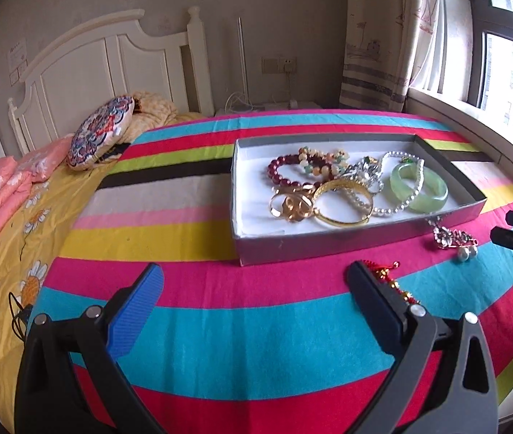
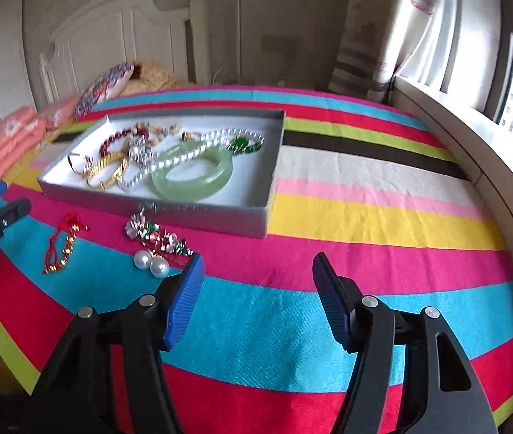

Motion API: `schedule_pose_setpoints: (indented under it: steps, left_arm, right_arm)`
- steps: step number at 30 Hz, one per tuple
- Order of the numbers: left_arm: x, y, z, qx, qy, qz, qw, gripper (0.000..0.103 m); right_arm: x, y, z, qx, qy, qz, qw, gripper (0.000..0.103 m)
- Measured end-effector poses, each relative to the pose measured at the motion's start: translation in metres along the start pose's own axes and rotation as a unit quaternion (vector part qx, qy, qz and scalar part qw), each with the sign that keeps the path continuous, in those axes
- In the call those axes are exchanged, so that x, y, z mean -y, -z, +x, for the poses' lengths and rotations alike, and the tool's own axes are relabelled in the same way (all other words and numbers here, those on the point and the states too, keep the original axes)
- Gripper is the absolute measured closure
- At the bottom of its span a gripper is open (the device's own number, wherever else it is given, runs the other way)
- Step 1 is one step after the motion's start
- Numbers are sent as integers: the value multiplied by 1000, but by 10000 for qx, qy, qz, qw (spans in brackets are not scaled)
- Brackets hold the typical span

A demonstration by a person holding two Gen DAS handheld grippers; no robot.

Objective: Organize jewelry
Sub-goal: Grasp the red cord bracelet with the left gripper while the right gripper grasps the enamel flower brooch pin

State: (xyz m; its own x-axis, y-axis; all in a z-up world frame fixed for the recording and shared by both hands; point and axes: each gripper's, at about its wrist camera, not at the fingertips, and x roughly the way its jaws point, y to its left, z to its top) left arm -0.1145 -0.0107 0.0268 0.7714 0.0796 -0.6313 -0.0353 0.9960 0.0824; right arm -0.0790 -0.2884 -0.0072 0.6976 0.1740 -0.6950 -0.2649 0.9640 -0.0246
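Meanwhile, on striped bedspread (image 2: 365, 195), grey box (image 1: 329, 244) nearly filled: jade bangle (image 2: 193, 177), pearls, gold bangles. Outside, near its front wall: red string (image 2: 63, 246), jewelled brooch (image 2: 159, 235), pearl earrings (image 2: 151, 264). Left gripper (image 1: 256, 285) and right gripper (image 2: 256, 289) spread wide, holding nothing. Likely next: pinching earrings, lifting over wall. No legible writing.

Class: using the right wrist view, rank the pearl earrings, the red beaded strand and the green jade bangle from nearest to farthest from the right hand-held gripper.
From the right hand-held gripper:
1. Pearl earrings, on the cloth by its left finger.
2. Red beaded strand, farther left on the cloth.
3. Green jade bangle, inside the grey box.
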Motion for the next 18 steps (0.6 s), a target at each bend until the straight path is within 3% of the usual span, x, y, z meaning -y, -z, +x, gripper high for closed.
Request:
schedule_pose_setpoints:
  steps: [10, 18]
  left_arm:
    - [17, 4, 3, -33, -126, 470, 9988, 2]
    - [14, 4, 2, -17, 15, 394, 9992, 2]
  right_arm:
    - [-16, 0, 13, -320, 130, -402, 9986, 42]
    - [-29, -2, 14, -308, 7, -676, 9972, 42]
